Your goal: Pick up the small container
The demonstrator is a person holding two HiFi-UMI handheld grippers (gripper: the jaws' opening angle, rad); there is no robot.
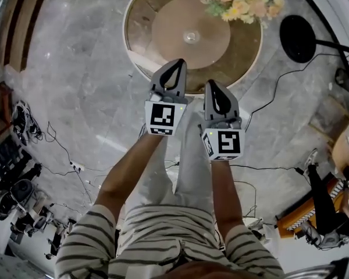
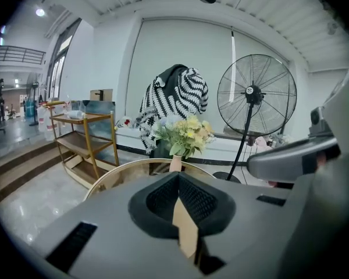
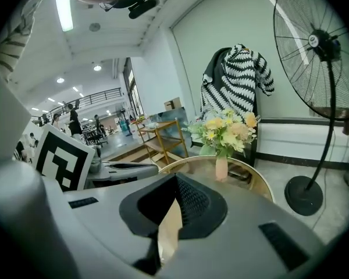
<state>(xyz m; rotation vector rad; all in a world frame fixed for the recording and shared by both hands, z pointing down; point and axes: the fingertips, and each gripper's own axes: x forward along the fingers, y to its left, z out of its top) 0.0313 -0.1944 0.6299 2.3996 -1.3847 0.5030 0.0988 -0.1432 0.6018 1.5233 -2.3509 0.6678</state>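
Observation:
A small shiny container [image 1: 191, 37] sits at the centre of the round wooden table [image 1: 244, 57], on its raised inner disc. My left gripper [image 1: 175, 64] and right gripper [image 1: 213, 85] are held side by side over the table's near edge, well short of the container. Both are shut with nothing between the jaws. In the left gripper view the left gripper [image 2: 177, 178] points across the table [image 2: 119, 173], and its own body hides the container. The right gripper [image 3: 174, 179] likewise blocks the table centre in the right gripper view.
A vase of yellow and pink flowers [image 1: 244, 2] stands at the table's far side. A black pedestal fan [image 1: 298, 38] is on the floor beyond, to the right. A wooden shelf cart [image 2: 84, 138] stands left, a striped garment [image 2: 174, 95] hangs behind, and cables [image 1: 64, 156] trail on the floor.

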